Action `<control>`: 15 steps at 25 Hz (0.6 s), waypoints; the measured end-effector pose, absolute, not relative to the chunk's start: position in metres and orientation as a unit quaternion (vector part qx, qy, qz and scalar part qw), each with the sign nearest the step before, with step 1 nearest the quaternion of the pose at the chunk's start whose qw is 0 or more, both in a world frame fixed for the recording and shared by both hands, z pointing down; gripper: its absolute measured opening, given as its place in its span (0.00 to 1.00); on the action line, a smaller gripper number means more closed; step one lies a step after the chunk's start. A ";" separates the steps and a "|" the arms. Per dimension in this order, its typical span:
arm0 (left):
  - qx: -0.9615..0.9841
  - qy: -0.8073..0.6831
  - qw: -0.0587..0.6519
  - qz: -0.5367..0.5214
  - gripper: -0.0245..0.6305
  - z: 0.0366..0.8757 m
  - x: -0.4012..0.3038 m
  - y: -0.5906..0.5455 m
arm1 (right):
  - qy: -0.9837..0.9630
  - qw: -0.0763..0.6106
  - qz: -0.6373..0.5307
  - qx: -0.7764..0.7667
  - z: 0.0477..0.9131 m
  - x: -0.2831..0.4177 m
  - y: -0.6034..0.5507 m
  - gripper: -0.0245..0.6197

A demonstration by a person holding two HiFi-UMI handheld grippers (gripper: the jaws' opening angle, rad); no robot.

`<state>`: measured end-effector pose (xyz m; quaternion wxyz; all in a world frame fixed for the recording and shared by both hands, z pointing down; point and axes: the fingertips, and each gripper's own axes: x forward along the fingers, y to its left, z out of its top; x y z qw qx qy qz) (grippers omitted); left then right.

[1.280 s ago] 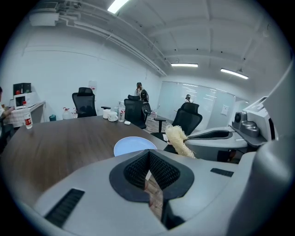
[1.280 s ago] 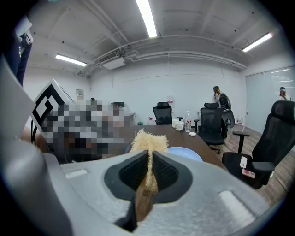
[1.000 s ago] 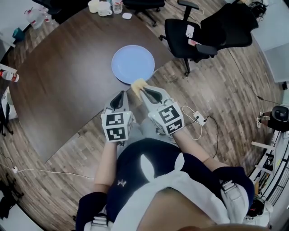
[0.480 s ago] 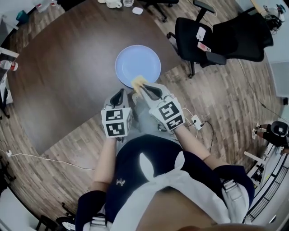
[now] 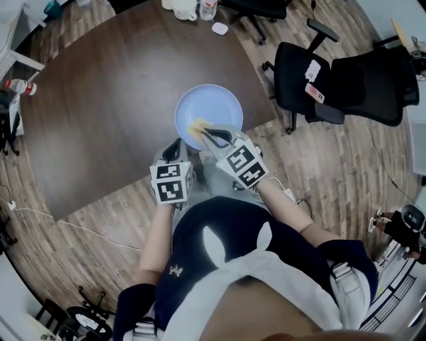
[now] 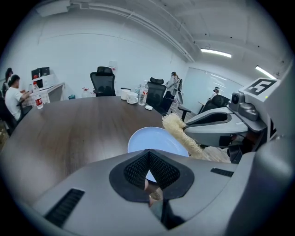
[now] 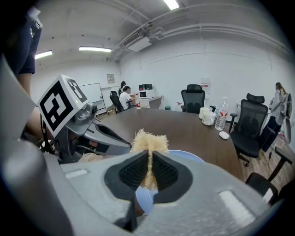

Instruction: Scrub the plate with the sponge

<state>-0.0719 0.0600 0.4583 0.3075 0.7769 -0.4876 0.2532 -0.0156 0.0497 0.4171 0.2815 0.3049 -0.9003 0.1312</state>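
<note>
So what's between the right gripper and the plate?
The fibrous yellow sponge, clamped in the right gripper's jaws, over the plate's near side; right gripper view shows it best.

Smooth pale-blue plate (image 5: pixel 214 105) on matt dark wood table (image 5: pixel 100 120); rough, fibrous straw-coloured sponge (image 7: pixel 148 140)

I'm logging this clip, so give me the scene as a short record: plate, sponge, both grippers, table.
plate: light blue, on the table near its front edge
sponge: yellow, in right gripper, over plate's near rim; contact unclear
right gripper: shut on sponge
left gripper: shut, empty, just short of plate
table: dark wood; cups and bottle at far edge
</note>
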 end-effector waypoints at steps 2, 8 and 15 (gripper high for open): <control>0.768 -0.497 0.314 0.254 0.05 0.464 -0.072 0.054 | -0.905 0.289 0.124 0.288 0.422 -0.016 0.043 0.07; 0.742 -0.523 0.332 0.254 0.05 0.482 -0.071 0.043 | -0.914 0.309 0.107 0.242 0.441 -0.018 0.028 0.08; 0.716 -0.546 0.354 0.252 0.04 0.508 -0.073 0.036 | -0.915 0.343 0.074 0.198 0.470 -0.028 0.015 0.08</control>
